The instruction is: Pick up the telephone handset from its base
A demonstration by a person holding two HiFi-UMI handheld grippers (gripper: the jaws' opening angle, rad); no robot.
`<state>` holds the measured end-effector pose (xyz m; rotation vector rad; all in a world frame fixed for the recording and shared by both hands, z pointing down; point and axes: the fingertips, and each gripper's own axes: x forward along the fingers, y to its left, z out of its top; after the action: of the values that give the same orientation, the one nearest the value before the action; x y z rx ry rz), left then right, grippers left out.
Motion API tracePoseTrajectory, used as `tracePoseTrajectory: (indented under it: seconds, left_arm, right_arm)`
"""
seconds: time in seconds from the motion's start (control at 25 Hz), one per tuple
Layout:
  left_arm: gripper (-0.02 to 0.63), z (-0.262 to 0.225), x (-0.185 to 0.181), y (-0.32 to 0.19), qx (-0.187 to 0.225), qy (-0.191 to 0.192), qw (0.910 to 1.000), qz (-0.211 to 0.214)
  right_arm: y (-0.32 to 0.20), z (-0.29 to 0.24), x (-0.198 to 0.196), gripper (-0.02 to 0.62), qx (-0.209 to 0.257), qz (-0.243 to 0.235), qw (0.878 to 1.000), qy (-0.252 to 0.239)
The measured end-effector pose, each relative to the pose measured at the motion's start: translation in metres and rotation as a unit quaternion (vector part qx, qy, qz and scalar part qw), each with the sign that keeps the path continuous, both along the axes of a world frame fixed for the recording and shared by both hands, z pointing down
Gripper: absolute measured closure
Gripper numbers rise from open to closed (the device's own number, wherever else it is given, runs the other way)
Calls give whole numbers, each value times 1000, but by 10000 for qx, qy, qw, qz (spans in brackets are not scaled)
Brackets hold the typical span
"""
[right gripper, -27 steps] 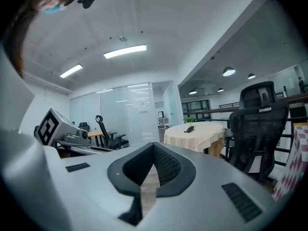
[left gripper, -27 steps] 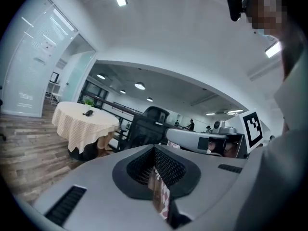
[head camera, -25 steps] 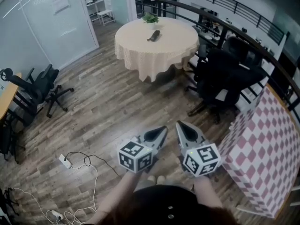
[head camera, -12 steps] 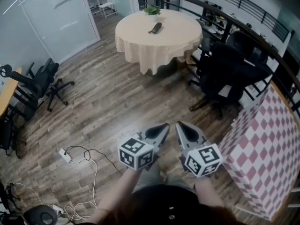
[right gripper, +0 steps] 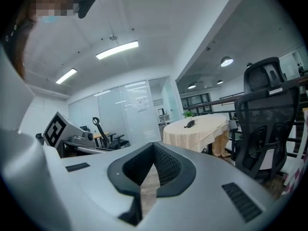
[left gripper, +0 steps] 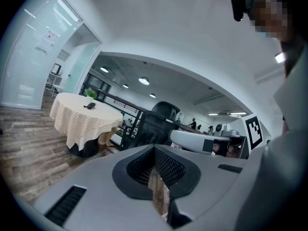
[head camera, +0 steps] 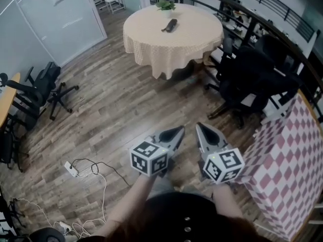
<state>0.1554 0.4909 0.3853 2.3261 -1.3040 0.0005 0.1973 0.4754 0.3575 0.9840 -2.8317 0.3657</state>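
**Head view.** Wood plank floor (head camera: 116, 100). Glass wall (head camera: 55, 19) at left, railing (head camera: 262, 21) at right. Round table (head camera: 171, 44) under a cream checked cloth, far across the room. Black office chairs (head camera: 252, 79) stand beside it. Pink checked cloth (head camera: 290, 160) at right edge. Power strip (head camera: 70, 170) with cables on the floor.

Telephone (head camera: 169, 25): dark, lying on the table near a potted plant (head camera: 165, 5), well apart from both tools. Its long axis slants lower left to upper right.

Left tool (head camera: 178, 131) and right tool (head camera: 201, 128) are held side by side.

**Left gripper view.** Jaws together, nothing between them. Table far left, with the telephone (left gripper: 90, 105) a small dark shape on it.

**Right gripper view.** Jaws together, nothing gripped. Telephone (right gripper: 189, 124) on the table ahead. An office chair stands at right.
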Motion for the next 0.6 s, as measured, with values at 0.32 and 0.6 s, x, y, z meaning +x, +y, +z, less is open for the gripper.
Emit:
tracePoseTrajectory:
  seconds: [0.32, 0.6]
  left_arm:
    - [600, -21, -64, -111, 125, -109, 9996, 235]
    - [600, -25, -115, -188, 135, -198, 9988, 439]
  right_arm:
    - [-105, -19, -63, 586, 225, 174, 9995, 152]
    - [-185, -22, -111, 586, 220, 399, 9989, 80]
